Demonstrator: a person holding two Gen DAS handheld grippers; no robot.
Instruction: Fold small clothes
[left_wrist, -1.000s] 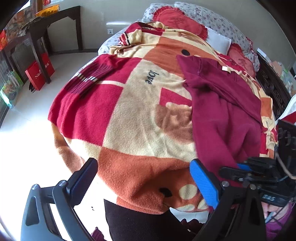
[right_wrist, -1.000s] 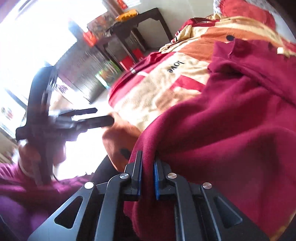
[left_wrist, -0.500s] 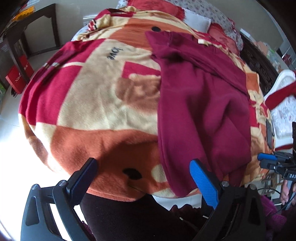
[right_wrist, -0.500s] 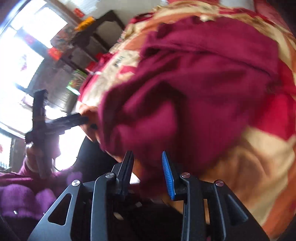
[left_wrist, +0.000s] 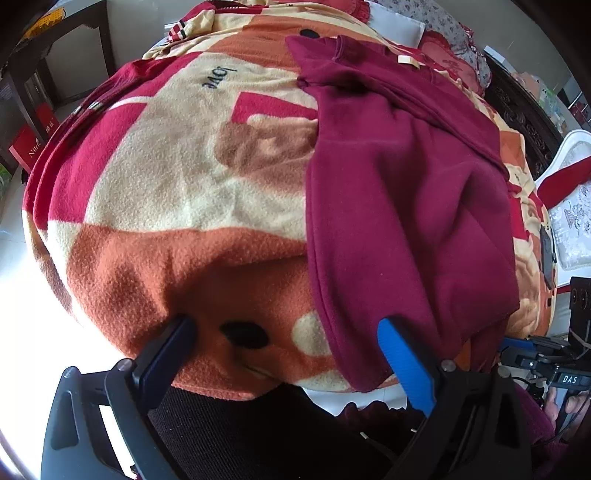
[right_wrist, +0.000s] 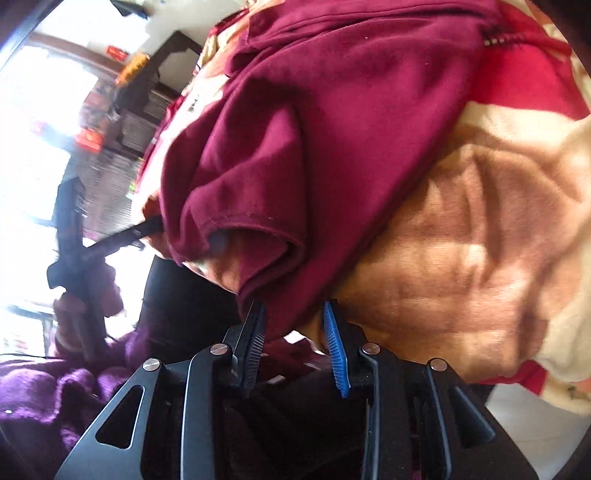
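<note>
A dark red sweatshirt (left_wrist: 399, 177) lies lengthwise on a patterned fleece blanket (left_wrist: 177, 184) over the bed, its hem hanging over the near edge. My left gripper (left_wrist: 284, 332) is open wide at the bed's near edge, its blue finger by the hem's left corner, holding nothing. My right gripper (right_wrist: 293, 314) is open just below the hem's other corner (right_wrist: 273, 295), with the cloth edge hanging at its fingertips. The sweatshirt (right_wrist: 332, 110) fills the upper right wrist view. The right gripper also shows in the left wrist view (left_wrist: 535, 354) at the far right.
A dark wooden table (left_wrist: 55, 48) and a red box (left_wrist: 29, 147) stand on the floor to the left. Pillows (left_wrist: 443, 33) lie at the bed's head. A white chair (left_wrist: 569, 206) with a red cloth stands to the right. The person's dark legs (left_wrist: 258, 424) are below.
My right gripper was shut on the sweatshirt's hem a second ago and has opened and let it go. My left gripper has moved in closer to the bed's near edge.
</note>
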